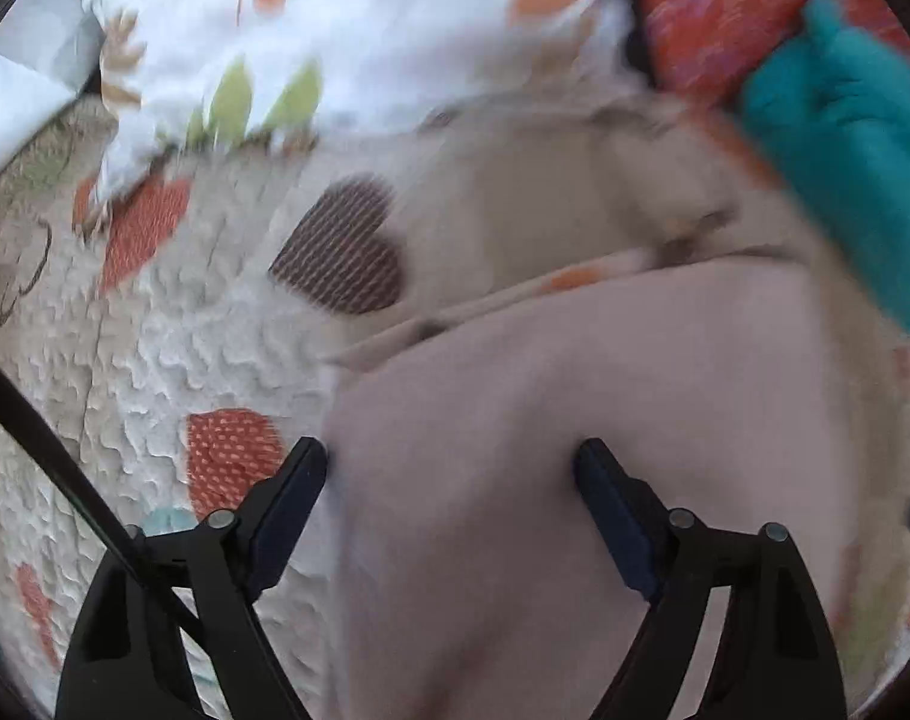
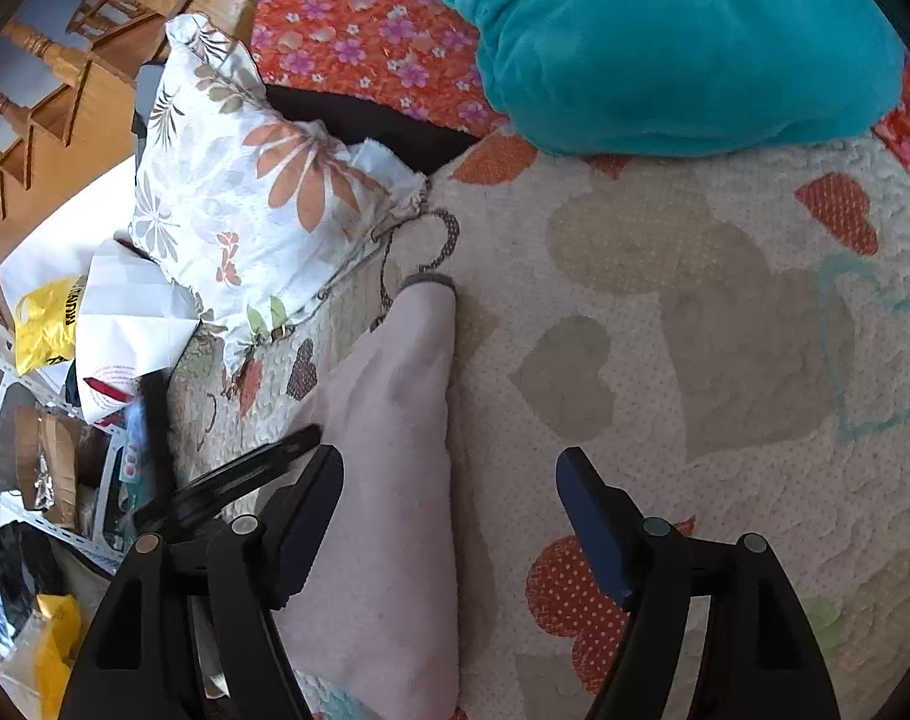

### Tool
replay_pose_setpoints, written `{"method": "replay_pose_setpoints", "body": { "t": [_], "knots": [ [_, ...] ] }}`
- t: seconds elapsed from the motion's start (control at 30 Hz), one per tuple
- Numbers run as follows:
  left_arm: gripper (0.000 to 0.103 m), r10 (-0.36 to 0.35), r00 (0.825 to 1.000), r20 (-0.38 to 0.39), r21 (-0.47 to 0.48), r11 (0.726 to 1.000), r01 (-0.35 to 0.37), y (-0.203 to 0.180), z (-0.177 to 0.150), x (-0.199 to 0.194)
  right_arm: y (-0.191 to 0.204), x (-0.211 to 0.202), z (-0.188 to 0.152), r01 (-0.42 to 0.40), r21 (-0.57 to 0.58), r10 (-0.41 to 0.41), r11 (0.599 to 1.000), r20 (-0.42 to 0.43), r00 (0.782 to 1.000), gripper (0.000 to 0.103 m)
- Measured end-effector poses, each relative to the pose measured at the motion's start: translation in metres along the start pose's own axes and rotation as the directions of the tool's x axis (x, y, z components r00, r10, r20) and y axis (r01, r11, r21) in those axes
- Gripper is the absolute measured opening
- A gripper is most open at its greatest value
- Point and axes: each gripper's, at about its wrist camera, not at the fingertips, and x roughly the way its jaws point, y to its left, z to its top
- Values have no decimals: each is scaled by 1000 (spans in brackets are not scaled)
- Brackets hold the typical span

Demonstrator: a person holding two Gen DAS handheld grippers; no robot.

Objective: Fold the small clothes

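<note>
A pale pink small garment [image 1: 575,420] lies on a quilted bedspread with heart patches [image 1: 155,360]. My left gripper [image 1: 452,468] is open, its jaws spread over the garment's near part; the left wrist view is blurred by motion. In the right wrist view the same pink garment [image 2: 395,450] lies as a long strip with a grey cuff [image 2: 428,283] at its far end. My right gripper [image 2: 449,480] is open and empty, with the garment's right edge between its fingers and the left finger [image 2: 311,504] above the cloth.
A teal fleece bundle [image 2: 665,42] lies at the far side on an orange flowered sheet [image 2: 359,30]; it also shows in the left wrist view [image 1: 845,150]. A white floral pillow [image 2: 257,180] lies at the left bed edge. Floor clutter and a wooden stair rail [image 2: 47,60] are beyond it.
</note>
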Motion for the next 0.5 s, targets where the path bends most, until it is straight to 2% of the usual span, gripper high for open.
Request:
{"method": "replay_pose_setpoints", "body": {
  "t": [0.03, 0.07, 0.1, 0.17, 0.2, 0.23, 0.3, 0.37, 0.43, 0.5],
  "knots": [
    [85, -26, 1000, 17, -22, 999, 26, 6, 6, 1, 0, 1, 0, 1, 1, -1, 1000, -6, 1000, 78],
    [85, -9, 999, 42, -35, 999, 11, 10, 11, -2, 0, 2, 0, 4, -1, -4, 1000, -10, 1000, 78],
    [84, 72, 994, 84, -42, 997, -68, 11, 17, -8, 1, 2, 0, 8, -5, -8, 1000, -9, 1000, 78],
    [84, 199, 970, 143, -42, 980, -194, 10, 25, -19, 0, 3, 1, 16, -7, -16, 1000, -7, 1000, 80],
    [84, 224, 961, 164, -38, 975, -221, 7, 27, -25, -1, 3, 1, 18, -3, -18, 1000, -7, 1000, 80],
    [84, 194, 966, 174, -28, 981, -192, 3, 28, -32, -2, 4, 2, 20, 3, -20, 1000, -9, 1000, 80],
    [84, 62, 980, 187, 3, 998, -64, -12, 20, -49, -4, 6, 2, 21, 17, -21, 1000, -14, 1000, 80],
    [84, -5, 982, 191, 37, 999, -2, -31, 10, -58, -5, 8, 1, 24, 22, -23, 999, -20, 1000, 81],
    [84, -65, 986, 156, 89, 995, 51, -56, 0, -57, -5, 9, 1, 32, 20, -31, 999, -20, 999, 81],
    [84, -82, 989, 125, 139, 988, 64, -78, -7, -49, -4, 9, 0, 34, 20, -34, 999, -21, 999, 81]
  ]
}}
